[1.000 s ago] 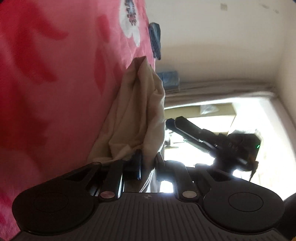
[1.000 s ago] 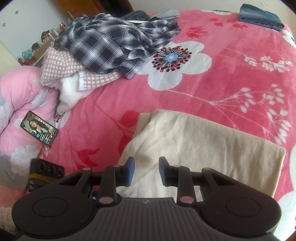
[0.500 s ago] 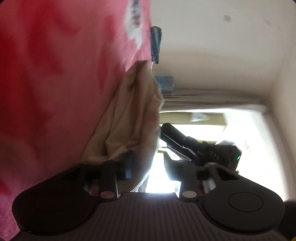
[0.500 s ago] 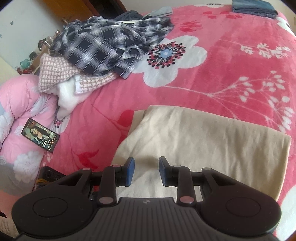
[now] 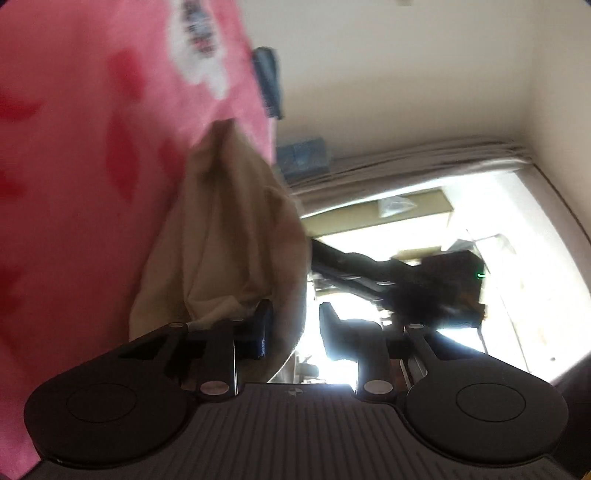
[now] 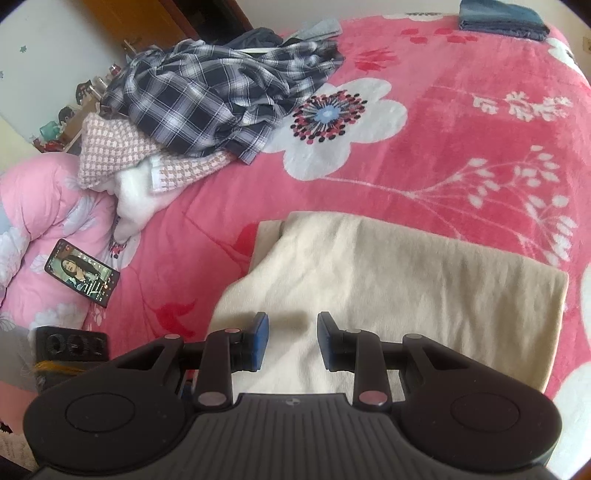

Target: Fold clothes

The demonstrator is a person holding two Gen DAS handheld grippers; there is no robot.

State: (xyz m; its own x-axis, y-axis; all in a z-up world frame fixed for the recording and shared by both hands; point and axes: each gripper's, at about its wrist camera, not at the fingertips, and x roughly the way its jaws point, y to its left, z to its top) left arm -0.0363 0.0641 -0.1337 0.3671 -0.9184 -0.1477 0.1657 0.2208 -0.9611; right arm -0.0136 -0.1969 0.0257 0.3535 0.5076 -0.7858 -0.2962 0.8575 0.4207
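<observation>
Hovering over the cream garment [image 6: 388, 295] on the bed [image 6: 461, 147], we keep both tongs, right [image 6: 291, 341] and left [image 5: 293, 330], apart; smoothing its raised edge would square the fold.

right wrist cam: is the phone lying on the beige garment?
No, the phone lies on the pink quilt at the left, well apart from the beige garment.

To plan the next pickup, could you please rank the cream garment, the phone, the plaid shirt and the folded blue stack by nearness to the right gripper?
From the right gripper:
1. Cream garment, directly beneath.
2. Phone, left.
3. Plaid shirt, far left.
4. Folded blue stack, far right corner.
</observation>
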